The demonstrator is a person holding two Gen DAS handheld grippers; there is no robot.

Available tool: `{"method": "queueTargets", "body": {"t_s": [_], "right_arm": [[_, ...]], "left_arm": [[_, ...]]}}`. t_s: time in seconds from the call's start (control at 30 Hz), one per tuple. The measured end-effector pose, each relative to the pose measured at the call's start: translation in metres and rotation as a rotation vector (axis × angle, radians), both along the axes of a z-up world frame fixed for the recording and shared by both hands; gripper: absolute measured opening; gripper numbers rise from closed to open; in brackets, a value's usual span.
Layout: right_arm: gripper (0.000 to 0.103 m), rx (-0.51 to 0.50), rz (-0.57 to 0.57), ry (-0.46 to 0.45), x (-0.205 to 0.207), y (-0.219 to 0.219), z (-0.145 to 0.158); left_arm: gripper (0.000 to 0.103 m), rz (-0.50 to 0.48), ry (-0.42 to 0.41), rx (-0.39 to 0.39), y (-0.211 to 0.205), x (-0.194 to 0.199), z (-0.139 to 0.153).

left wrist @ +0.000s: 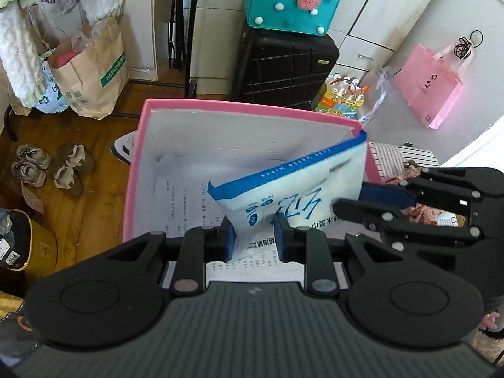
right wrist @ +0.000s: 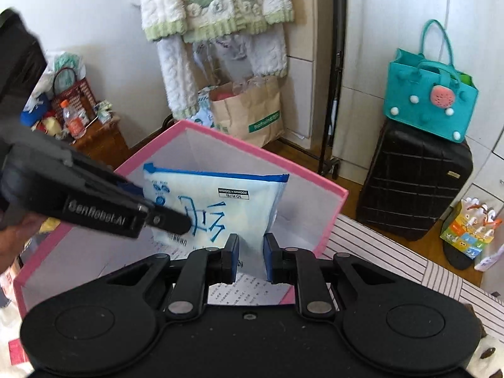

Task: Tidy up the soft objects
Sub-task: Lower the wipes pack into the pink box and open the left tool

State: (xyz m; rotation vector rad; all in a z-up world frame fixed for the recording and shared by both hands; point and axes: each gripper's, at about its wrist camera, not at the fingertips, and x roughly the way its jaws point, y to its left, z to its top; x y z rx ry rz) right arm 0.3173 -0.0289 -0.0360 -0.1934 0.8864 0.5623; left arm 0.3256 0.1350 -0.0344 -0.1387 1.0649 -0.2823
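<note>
Both claws grasp one item: the left gripper (left wrist: 254,236) pinches a lower edge of the wipes pack (left wrist: 293,189), and the right gripper (right wrist: 251,253) clenches the pack's other edge, blue pads pressed into the soft wrapper. Held upright, the pack sits inside the open top of the pink storage box (left wrist: 135,173), its upper corner level with the far rim. White-lined walls enclose the box; a printed paper sheet (left wrist: 186,198) lies on its floor, with nothing else visible inside. Beyond the box stands a black suitcase (left wrist: 283,66) with a teal felt bag (left wrist: 293,0) on top. A brown paper bag (left wrist: 94,72) sits on the wooden floor beneath hanging fleece garments (right wrist: 214,9). Shoes (left wrist: 50,170) lie left; a pink gift bag (left wrist: 428,88) hangs right.
</note>
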Motion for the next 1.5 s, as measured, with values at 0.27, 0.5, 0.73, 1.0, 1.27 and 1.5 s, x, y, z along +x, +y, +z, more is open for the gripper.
{"method": "queueTargets", "body": {"t_s": [0.27,0.5,0.73,1.0,1.27,1.5], "right_arm": [[0.02,-0.07,-0.028,0.001,0.003,0.009,-0.012],[0.02,-0.124,0.011,-0.002,0.007,0.017,-0.003],[0.02,-0.132,0.003,0.017,0.021,0.02,-0.01],[0.02,-0.119,0.006,-0.033,0.01,0.013,0.0],[0.021,0.026,0.028,0.004,-0.015,-0.013,0.025],[0.024,0.039,0.067,-0.047,-0.056,-0.023,0.052]], "left_arm": [[0.025,-0.054,0.012,0.086,-0.008,0.01,-0.006],[0.025,-0.001,0.031,0.102,-0.01,0.029,-0.017],[0.023,0.042,0.037,0.094,-0.008,0.036,-0.031],[0.023,0.037,0.018,0.095,-0.015,0.028,-0.031],[0.025,0.008,-0.047,0.145,-0.014,0.001,0.001],[0.03,-0.029,-0.094,0.191,-0.025,-0.038,0.032]]}}
